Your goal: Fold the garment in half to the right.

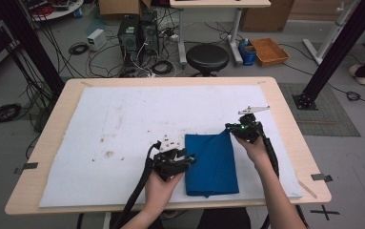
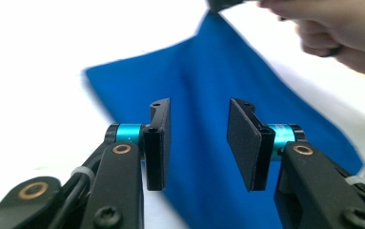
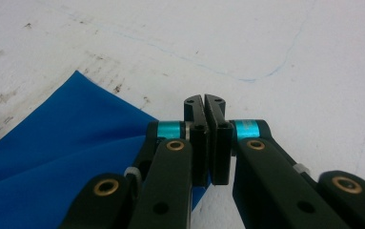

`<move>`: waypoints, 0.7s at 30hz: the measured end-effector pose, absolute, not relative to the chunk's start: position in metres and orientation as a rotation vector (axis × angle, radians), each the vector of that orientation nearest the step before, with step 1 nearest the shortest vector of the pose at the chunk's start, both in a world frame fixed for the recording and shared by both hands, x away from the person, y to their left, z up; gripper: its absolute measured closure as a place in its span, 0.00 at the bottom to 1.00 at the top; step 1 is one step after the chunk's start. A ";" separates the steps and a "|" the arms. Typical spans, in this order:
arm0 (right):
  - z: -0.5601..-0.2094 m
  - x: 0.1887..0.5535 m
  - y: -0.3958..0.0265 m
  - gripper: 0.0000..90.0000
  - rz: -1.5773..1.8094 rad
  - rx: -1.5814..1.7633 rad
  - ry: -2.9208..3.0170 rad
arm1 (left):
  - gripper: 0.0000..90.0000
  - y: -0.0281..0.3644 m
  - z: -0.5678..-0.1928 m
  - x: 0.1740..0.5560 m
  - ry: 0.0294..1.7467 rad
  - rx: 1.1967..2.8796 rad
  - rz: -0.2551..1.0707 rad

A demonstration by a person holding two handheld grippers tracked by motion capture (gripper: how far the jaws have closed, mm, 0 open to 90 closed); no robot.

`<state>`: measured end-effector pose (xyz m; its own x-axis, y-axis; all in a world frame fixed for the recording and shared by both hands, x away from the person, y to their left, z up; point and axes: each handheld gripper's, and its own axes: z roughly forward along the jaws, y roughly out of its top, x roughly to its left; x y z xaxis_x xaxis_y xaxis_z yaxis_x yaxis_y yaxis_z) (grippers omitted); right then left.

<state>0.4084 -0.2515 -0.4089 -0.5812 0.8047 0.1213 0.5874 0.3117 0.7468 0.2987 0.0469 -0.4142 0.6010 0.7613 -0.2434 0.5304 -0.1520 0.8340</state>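
Lying on the near right part of the white foam-covered table (image 1: 123, 119), the folded blue fabric cloth (image 1: 211, 164) sits as a rough rectangle, its far right corner drawn up off the surface. Thin, soft, light by the look of it; it drapes in a ridge running from that raised corner, so it will sag and slide rather than hold any shape. Judged matte, not slippery, nothing fragile about it. Best holds are corners and hems, where layers bunch enough for flat pads to pinch; a grab in the middle would only lift a wrinkle.

Right gripper (image 1: 231, 128): jaws pressed together, and in the right gripper view (image 3: 207, 102) the cloth runs in under them. The corner itself is hidden between the pads, but the high view shows the fabric tented up to that point, so it reads as a pinch on the corner.

Left gripper (image 1: 188, 159): at the cloth's left edge, fingers (image 2: 160, 143) standing about half apart with nothing between them, blue fabric lying ahead and below. Judged next hold: the near left corner or left hem.

Beyond the table: black stool (image 1: 207, 57), cables on the floor.
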 end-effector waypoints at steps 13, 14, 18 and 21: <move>-0.407 0.391 -0.268 0.78 1.113 1.329 2.243 | 0.66 0.074 -0.416 0.311 1.102 1.788 0.333; -0.404 0.382 -0.269 0.77 1.123 1.317 2.236 | 0.65 0.078 -0.414 0.310 1.095 1.782 0.343; -0.399 0.339 -0.275 0.71 1.185 1.256 2.228 | 0.59 0.097 -0.405 0.303 1.058 1.762 0.360; -0.401 0.304 -0.279 0.65 1.186 1.262 2.229 | 0.52 0.114 -0.399 0.297 1.007 1.759 0.376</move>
<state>0.3043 -0.2786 -0.4012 -0.5599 0.8200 0.1188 0.5567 0.2661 0.7869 0.2967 0.1135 -0.3986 0.6002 0.7740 -0.2018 0.4521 -0.1201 0.8839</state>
